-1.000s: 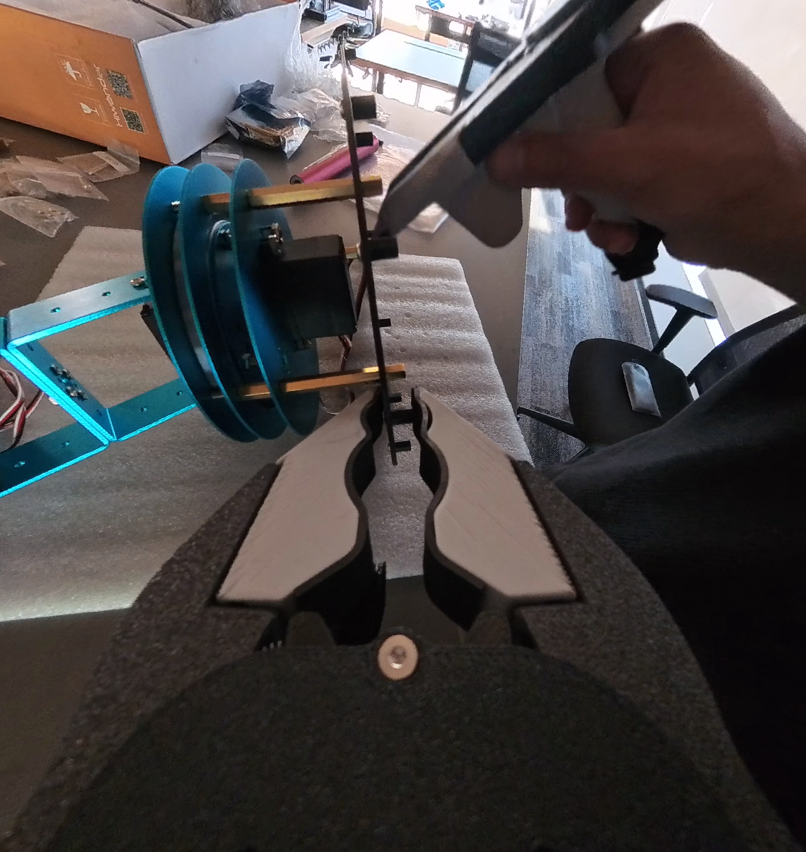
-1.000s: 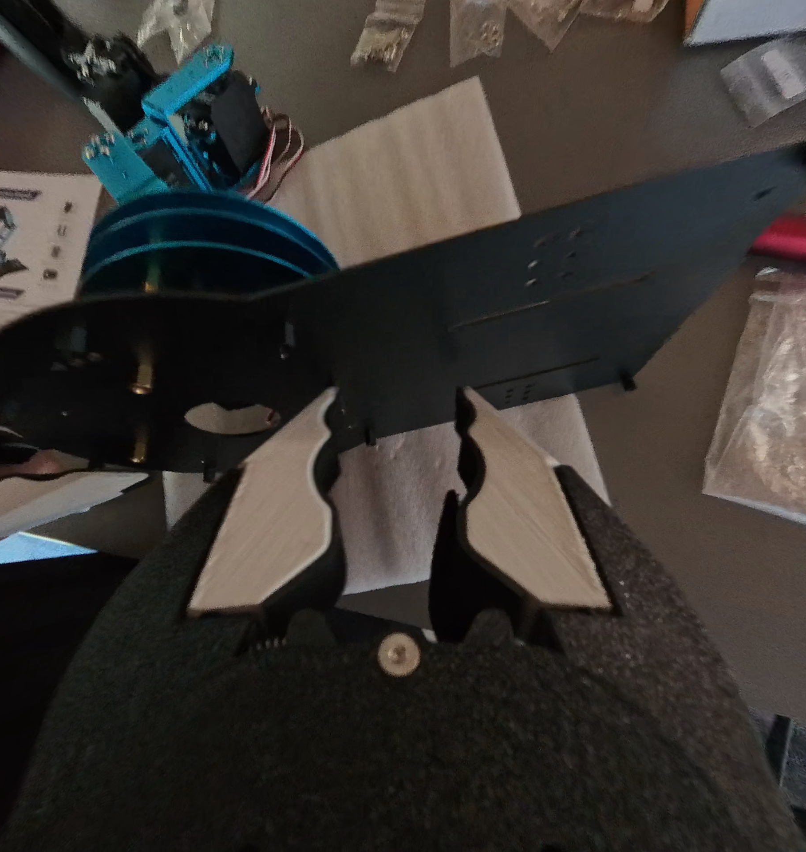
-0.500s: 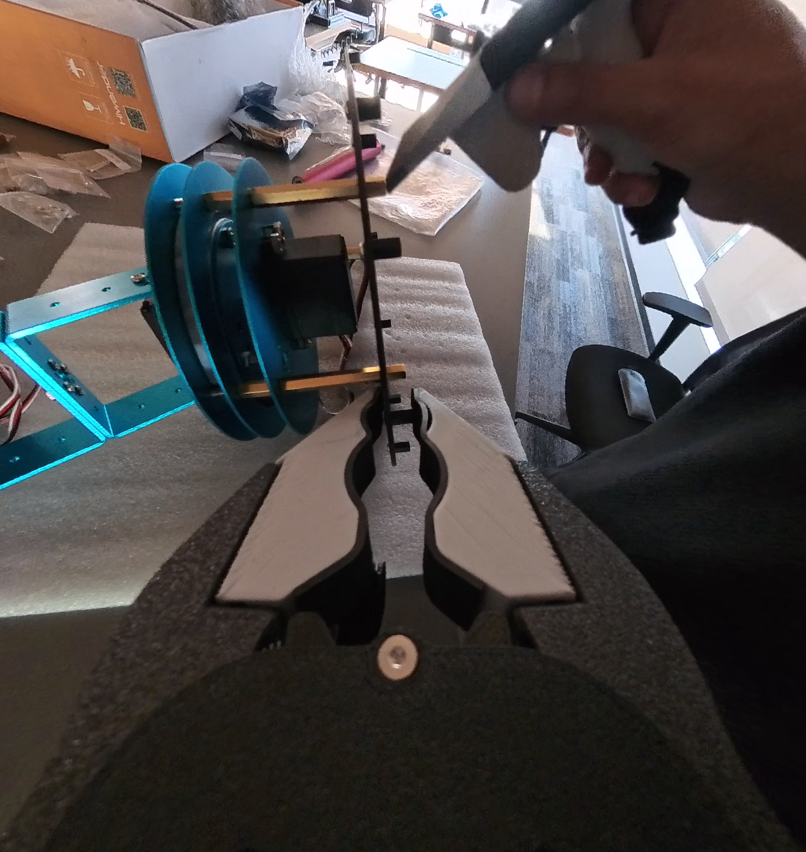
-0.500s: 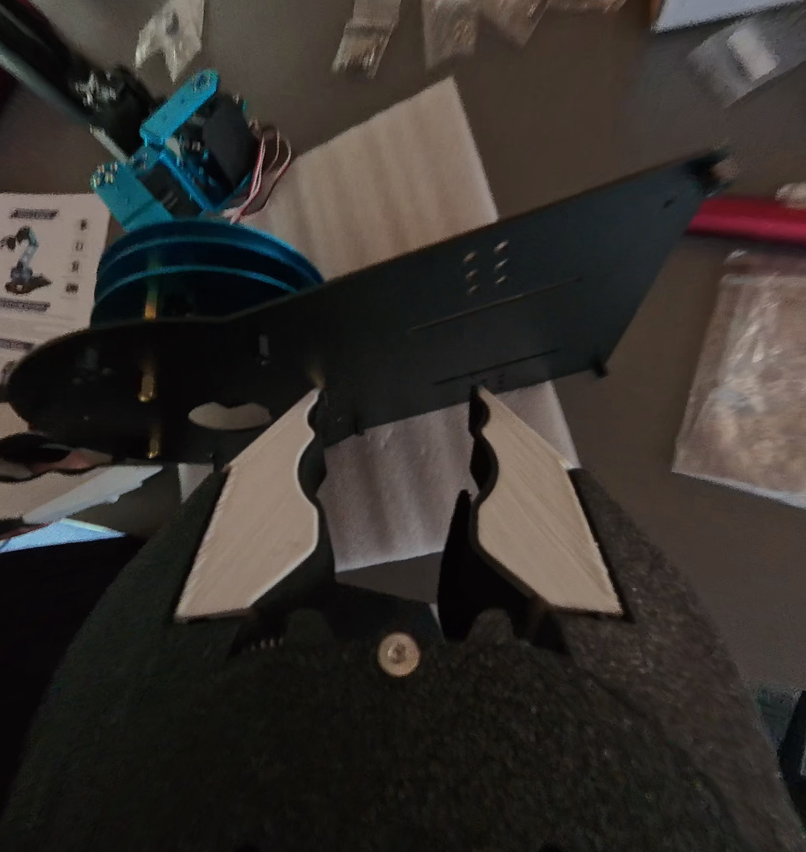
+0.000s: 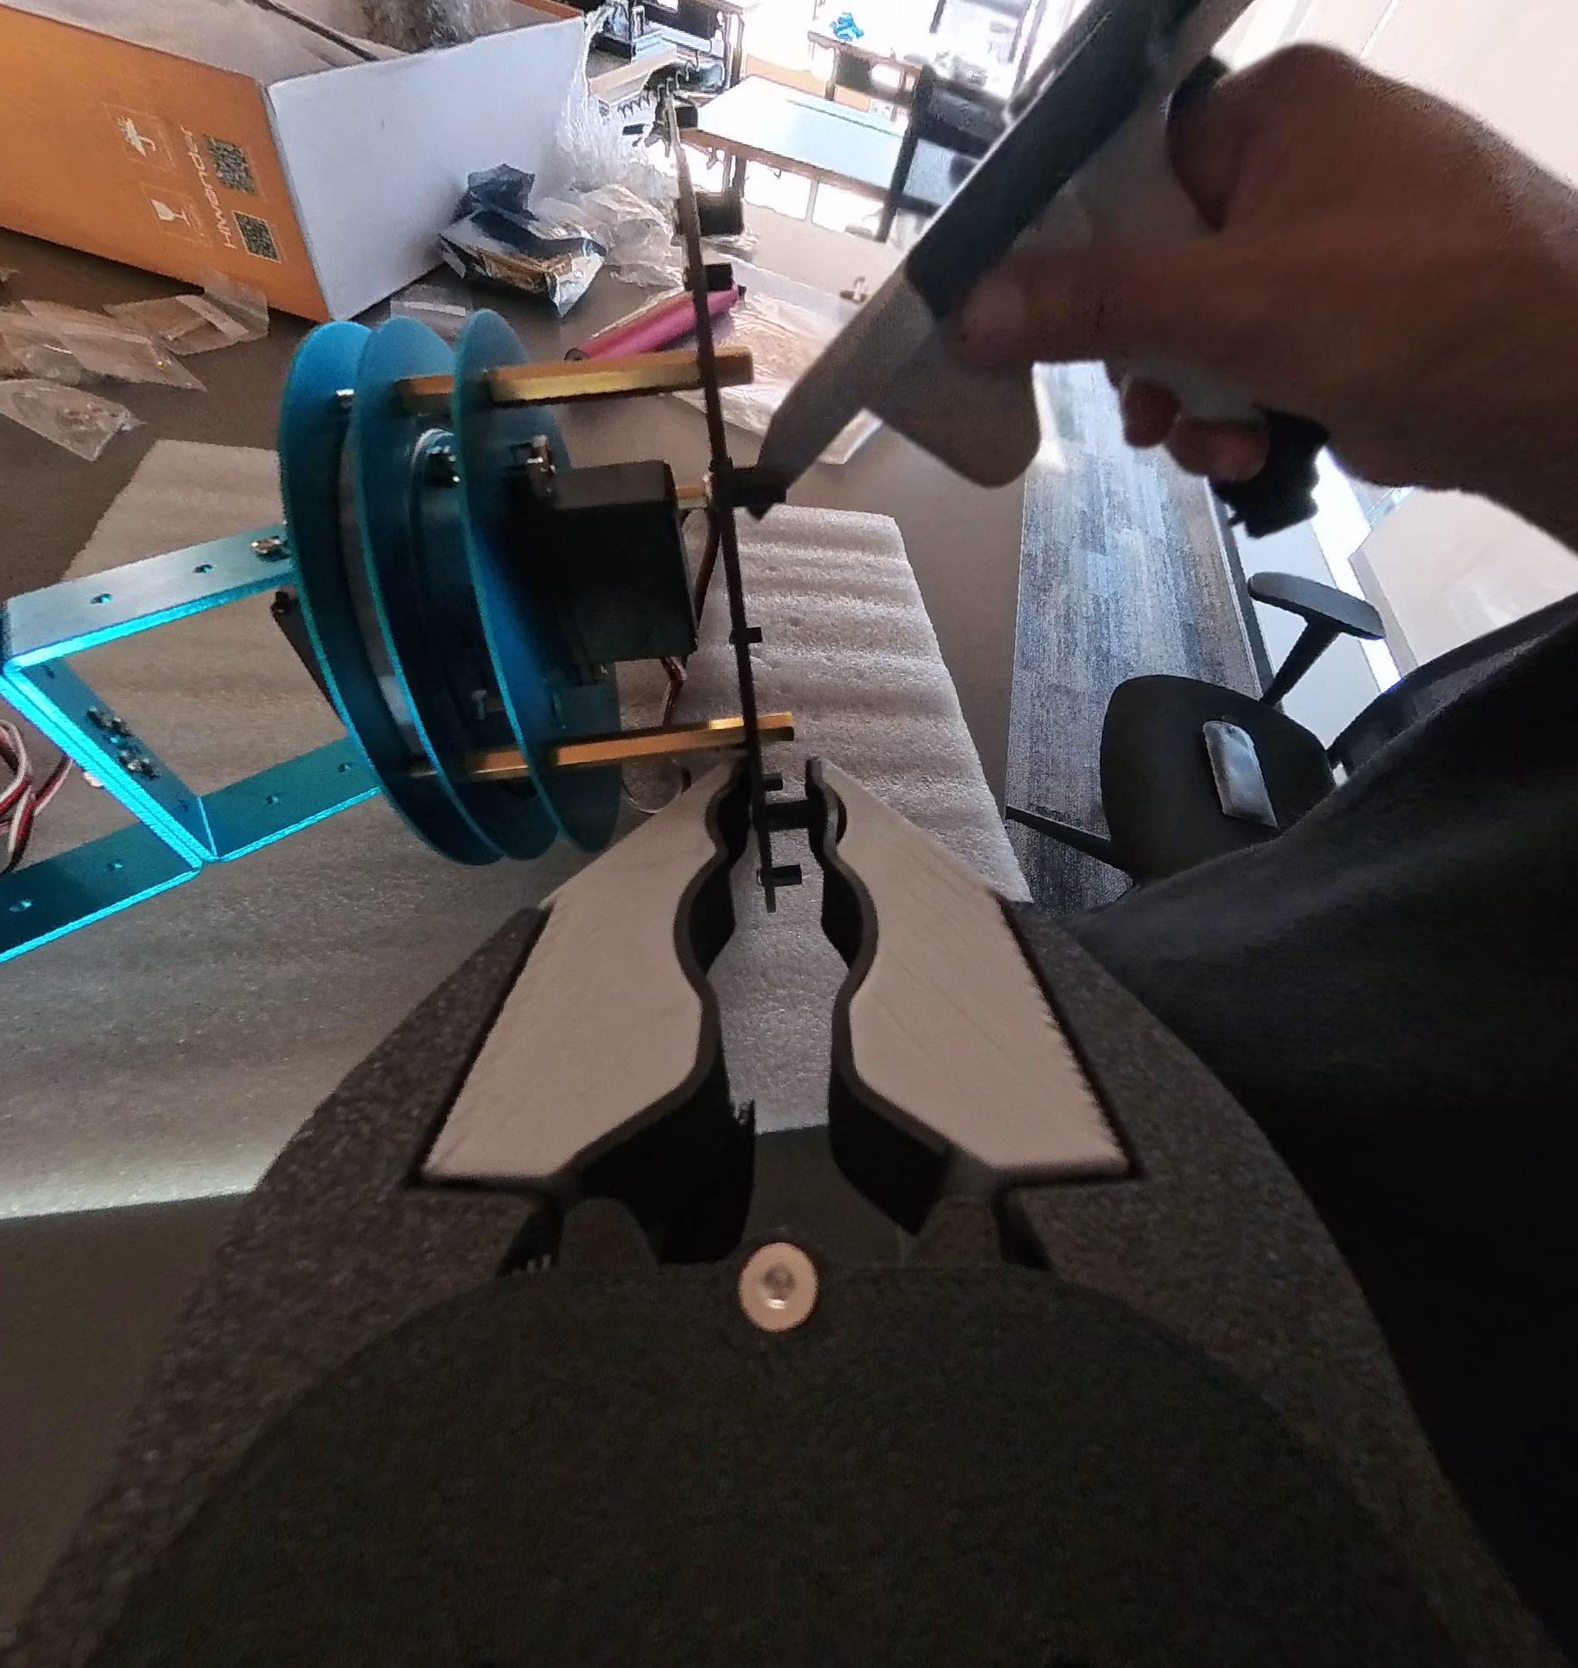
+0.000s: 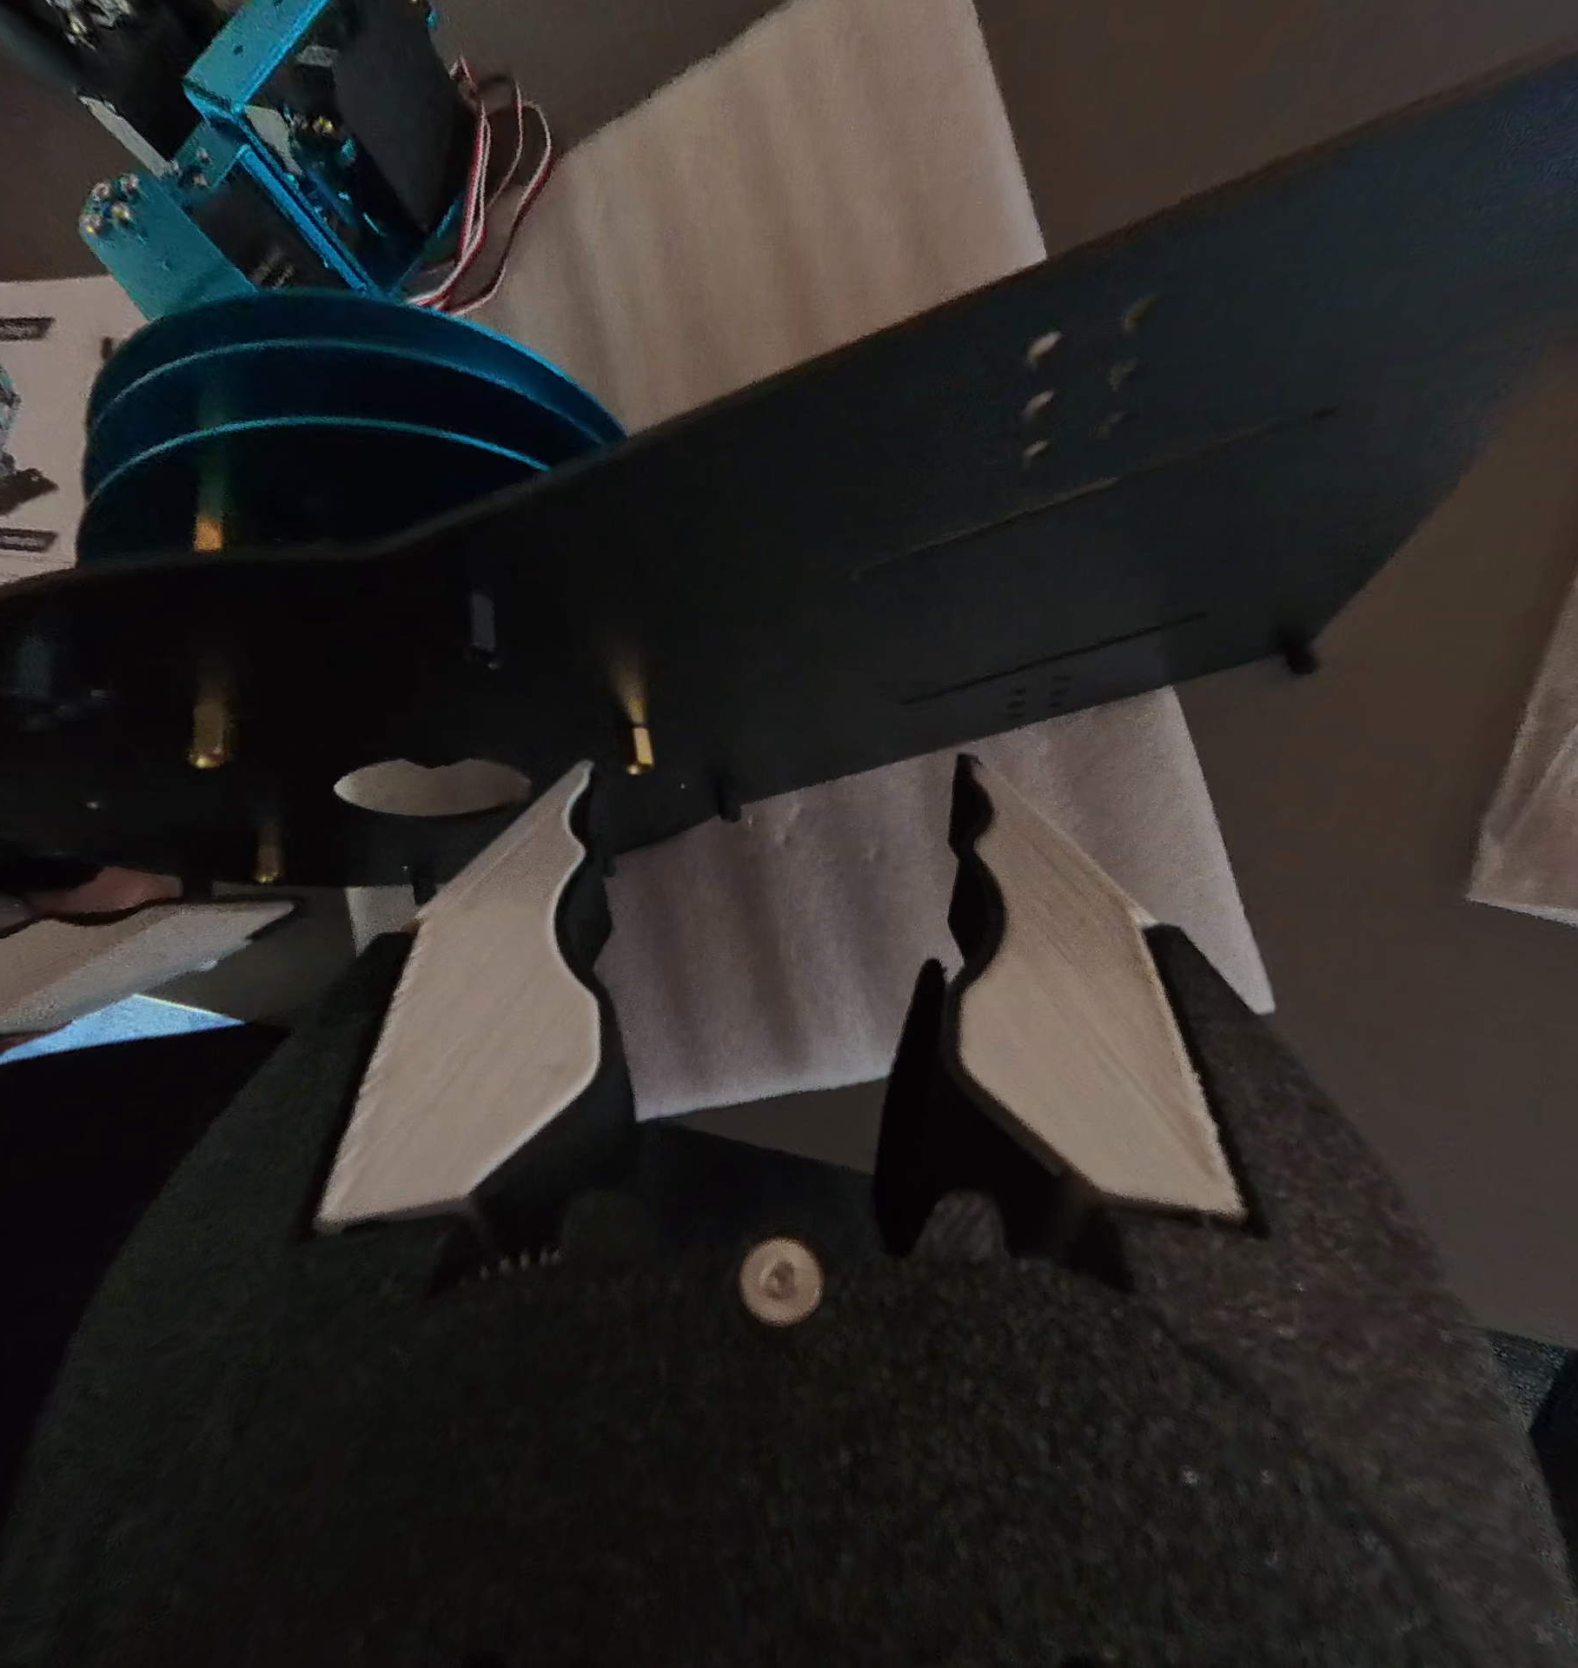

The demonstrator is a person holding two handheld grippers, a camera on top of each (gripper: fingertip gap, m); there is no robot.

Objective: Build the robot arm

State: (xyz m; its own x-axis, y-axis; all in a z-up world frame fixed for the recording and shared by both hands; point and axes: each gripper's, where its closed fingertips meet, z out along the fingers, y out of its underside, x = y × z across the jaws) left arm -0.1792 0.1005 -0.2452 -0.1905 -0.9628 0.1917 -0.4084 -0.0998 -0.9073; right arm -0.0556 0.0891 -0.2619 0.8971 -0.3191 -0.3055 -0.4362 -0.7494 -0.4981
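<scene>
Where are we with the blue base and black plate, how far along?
Done: blue discs, servo and brass standoffs are stacked, and the black plate sits on the standoffs. In hand: left gripper clamps the plate's edge; right gripper, open, has one fingertip at a black spacer on it. Left: small parts bags lie loose nearby.

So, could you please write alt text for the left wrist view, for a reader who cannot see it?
The left gripper, fingers nearly closed, clamps the lower edge of a thin black plate joined by brass standoffs to three round blue metal discs. The right gripper's fingertip touches a black stud on the plate, above white foam sheets on a grey table.
</scene>
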